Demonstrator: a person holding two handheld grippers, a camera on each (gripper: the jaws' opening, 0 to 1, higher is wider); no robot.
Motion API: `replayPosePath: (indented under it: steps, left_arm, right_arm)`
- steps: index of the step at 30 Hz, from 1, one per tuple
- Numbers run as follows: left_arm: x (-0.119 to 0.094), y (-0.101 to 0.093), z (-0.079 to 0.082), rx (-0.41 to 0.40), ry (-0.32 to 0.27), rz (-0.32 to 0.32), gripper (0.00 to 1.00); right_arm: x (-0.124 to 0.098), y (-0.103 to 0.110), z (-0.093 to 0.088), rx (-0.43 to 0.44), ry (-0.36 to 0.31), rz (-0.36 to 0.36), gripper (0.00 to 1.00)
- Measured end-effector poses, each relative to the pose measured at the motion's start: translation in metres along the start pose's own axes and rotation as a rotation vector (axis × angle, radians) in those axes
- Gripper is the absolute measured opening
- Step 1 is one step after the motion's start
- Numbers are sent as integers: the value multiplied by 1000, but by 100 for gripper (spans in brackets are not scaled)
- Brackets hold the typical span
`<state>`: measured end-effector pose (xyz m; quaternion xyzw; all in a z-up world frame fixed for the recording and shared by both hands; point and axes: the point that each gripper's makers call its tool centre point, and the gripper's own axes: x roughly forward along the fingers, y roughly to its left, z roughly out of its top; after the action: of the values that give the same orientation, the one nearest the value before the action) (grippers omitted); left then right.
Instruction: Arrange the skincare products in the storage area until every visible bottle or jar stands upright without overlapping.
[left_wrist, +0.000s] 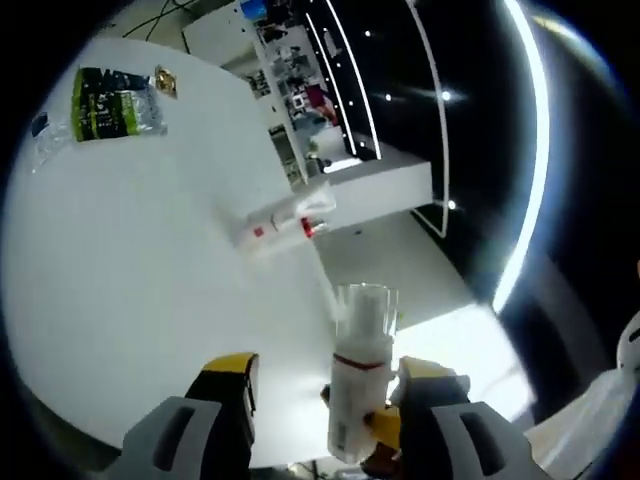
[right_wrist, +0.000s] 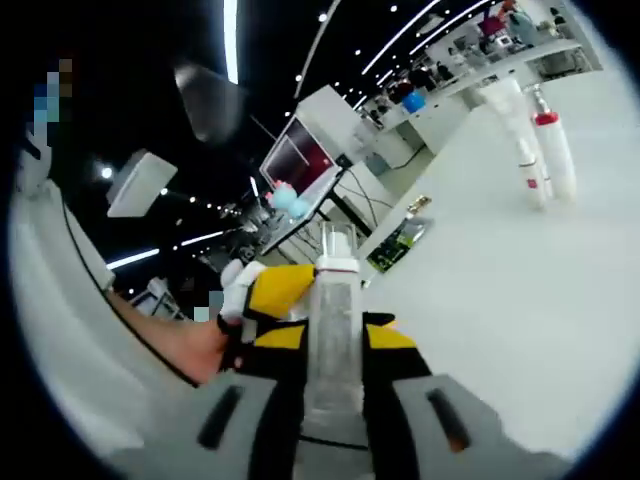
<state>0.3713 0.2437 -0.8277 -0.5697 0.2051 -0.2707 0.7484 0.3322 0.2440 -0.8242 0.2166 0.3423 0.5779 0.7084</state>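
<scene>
A white bottle (left_wrist: 357, 385) with a clear cap and a red band stands between the jaws of my left gripper (left_wrist: 330, 372), close against the right-hand jaw; those jaws are wide apart. My right gripper (right_wrist: 336, 340) is shut on this same bottle (right_wrist: 335, 300), cap pointing away from the camera. Behind it shows the yellow and black left gripper (right_wrist: 275, 290), held by a person's hand (right_wrist: 190, 350). Two more white bottles (left_wrist: 290, 218) with red markings sit farther off on the white table (left_wrist: 130, 260); in the right gripper view this pair (right_wrist: 540, 150) is at the upper right.
A green packet (left_wrist: 112, 103) and a small gold wrapper (left_wrist: 165, 80) lie at the table's far side; the packet (right_wrist: 400, 240) also appears near the table edge. White counters and shelving (left_wrist: 300, 70) stand beyond the table (right_wrist: 500, 300), under dark ceilings with light strips.
</scene>
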Motion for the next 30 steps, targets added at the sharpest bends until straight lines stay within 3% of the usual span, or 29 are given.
replayPosePath:
  steps: [5,6,7,8,13,17,21,23,26,30]
  left_arm:
    - [-1,-25,-4,-33,25,-144,31]
    - [-1,-22,2,5,-9,-127,30]
    - [-3,-25,-2,-9,18,-141,27]
    - [-4,-26,-2,-14,25,-149,27]
    - [-9,-24,0,11,29,-147,26]
    - [-9,-15,2,-11,16,-111,26]
    - [-12,-9,5,28,-2,-65,26]
    - [-14,-3,10,40,-25,-32,26]
    - [-20,17,20,38,-70,78,26]
    - [-23,32,27,47,-87,171,26]
  right_arm:
    - [8,15,-4,49,21,83,21]
    - [9,19,-5,42,24,116,21]
    - [11,17,-5,75,21,107,21]
    - [11,25,-6,112,24,146,21]
    - [17,24,-9,131,38,133,21]
    - [21,22,-13,155,51,109,22]
    - [22,15,-17,121,73,62,23]
    - [22,12,-23,77,108,29,24]
    - [21,6,-29,-17,177,-43,29]
    - [25,-3,-31,-149,249,-156,31]
